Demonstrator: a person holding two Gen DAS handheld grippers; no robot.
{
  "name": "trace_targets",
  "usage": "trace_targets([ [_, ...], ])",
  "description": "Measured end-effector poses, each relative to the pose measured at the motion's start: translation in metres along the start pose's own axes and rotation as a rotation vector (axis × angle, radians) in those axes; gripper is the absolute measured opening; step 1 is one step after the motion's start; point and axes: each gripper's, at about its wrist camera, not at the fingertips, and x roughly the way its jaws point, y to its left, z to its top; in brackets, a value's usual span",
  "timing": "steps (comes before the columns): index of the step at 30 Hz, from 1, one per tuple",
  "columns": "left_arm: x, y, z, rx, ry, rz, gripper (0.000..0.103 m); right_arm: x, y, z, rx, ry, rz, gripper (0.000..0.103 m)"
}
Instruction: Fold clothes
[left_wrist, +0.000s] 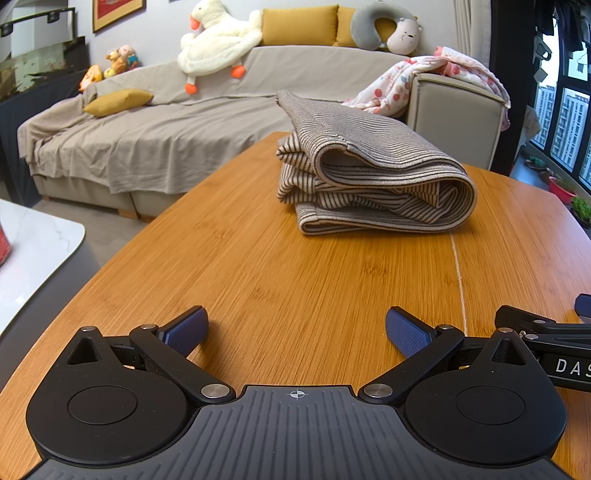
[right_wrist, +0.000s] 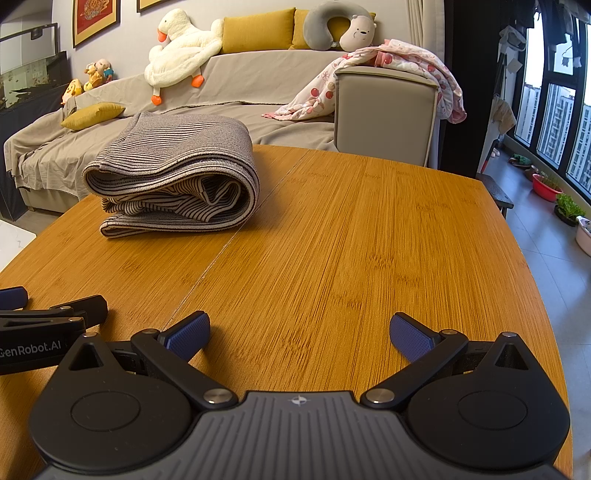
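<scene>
A brown-and-cream striped garment (left_wrist: 369, 173) lies folded in a thick stack on the wooden table (left_wrist: 277, 266), toward its far side. In the right wrist view the same garment (right_wrist: 173, 173) sits at the far left of the table (right_wrist: 369, 240). My left gripper (left_wrist: 295, 328) rests low near the table's front edge, open, nothing between its blue pads. My right gripper (right_wrist: 299, 332) is also open and empty, well short of the garment. Each gripper shows at the edge of the other's view: the right one (left_wrist: 546, 332) and the left one (right_wrist: 48, 317).
A sofa (left_wrist: 147, 136) under a beige cover stands behind the table, with yellow cushions, a plush goose (left_wrist: 218, 40) and a pink floral blanket (left_wrist: 424, 77). A white marble surface (left_wrist: 29, 251) lies left. Windows and potted plants (right_wrist: 565, 206) are at the right.
</scene>
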Motion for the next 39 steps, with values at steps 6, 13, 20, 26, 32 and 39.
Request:
trace_targets([
  [6, 0.0001, 0.0001, 0.0000, 0.001, 0.000, 0.000, 0.103, -0.0001, 0.0002, 0.0000, 0.000, 0.000, 0.000, 0.103],
  [13, -0.0002, -0.0005, -0.0002, 0.004, -0.001, -0.001, 0.103, -0.0002, 0.0005, -0.0002, 0.000, 0.000, 0.000, 0.103],
  [20, 0.0022, -0.0001, 0.0023, 0.007, 0.014, -0.009, 0.103, -0.0002, 0.0008, -0.0003, 0.000, -0.001, -0.001, 0.103],
  [26, -0.0034, 0.0016, 0.0008, 0.024, 0.036, -0.033, 0.103, -0.0003, 0.0007, -0.0005, 0.001, -0.001, -0.001, 0.103],
  [32, -0.0040, 0.0005, -0.0013, 0.018, 0.021, -0.037, 0.103, -0.0002, 0.0005, -0.0004, 0.001, -0.001, 0.000, 0.103],
  [39, -0.0035, -0.0003, -0.0015, 0.018, 0.016, -0.035, 0.103, -0.0002, 0.0004, -0.0005, 0.001, -0.001, 0.000, 0.103],
])
